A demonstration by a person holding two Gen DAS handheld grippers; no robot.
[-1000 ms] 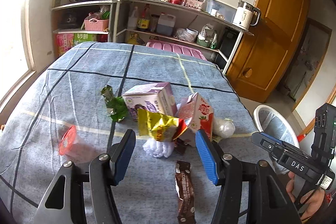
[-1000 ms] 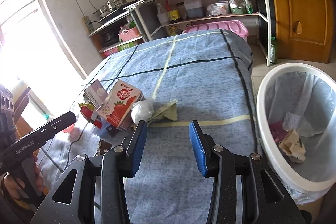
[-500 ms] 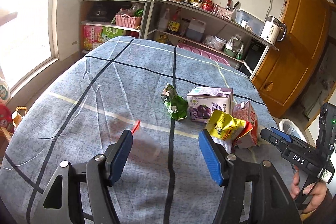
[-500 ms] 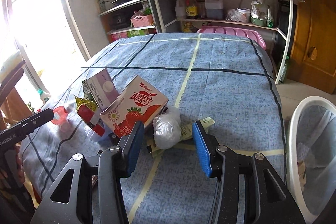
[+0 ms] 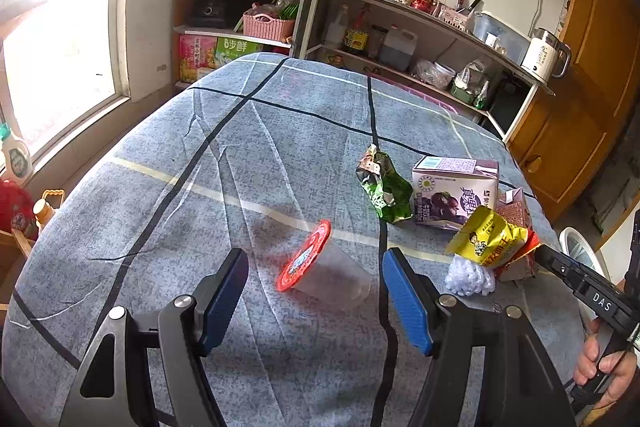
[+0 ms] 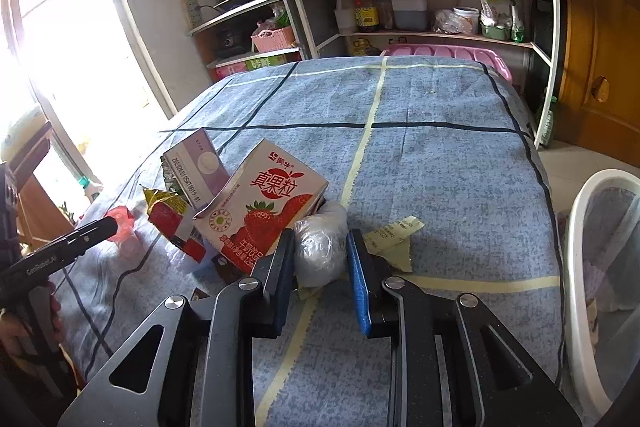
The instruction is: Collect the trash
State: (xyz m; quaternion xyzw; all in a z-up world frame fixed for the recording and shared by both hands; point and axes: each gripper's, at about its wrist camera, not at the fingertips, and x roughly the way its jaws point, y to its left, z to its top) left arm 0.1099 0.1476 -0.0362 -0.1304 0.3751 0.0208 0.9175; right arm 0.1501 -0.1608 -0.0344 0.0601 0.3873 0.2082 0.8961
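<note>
Moved: both grippers have closed in on their trash since the earlier frames.
Left gripper: fingers wide, straddling the clear plastic cup with red lid, lying sideways on the blue-grey checked cloth.
Right gripper: fingers narrow, pads against the crumpled white plastic ball.
Bin: white-rimmed basket, right of table.

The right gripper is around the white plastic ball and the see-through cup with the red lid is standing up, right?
Not quite. The left wrist view shows the clear cup with the red lid lying on its side. The right gripper does bracket the white plastic wad.
</note>
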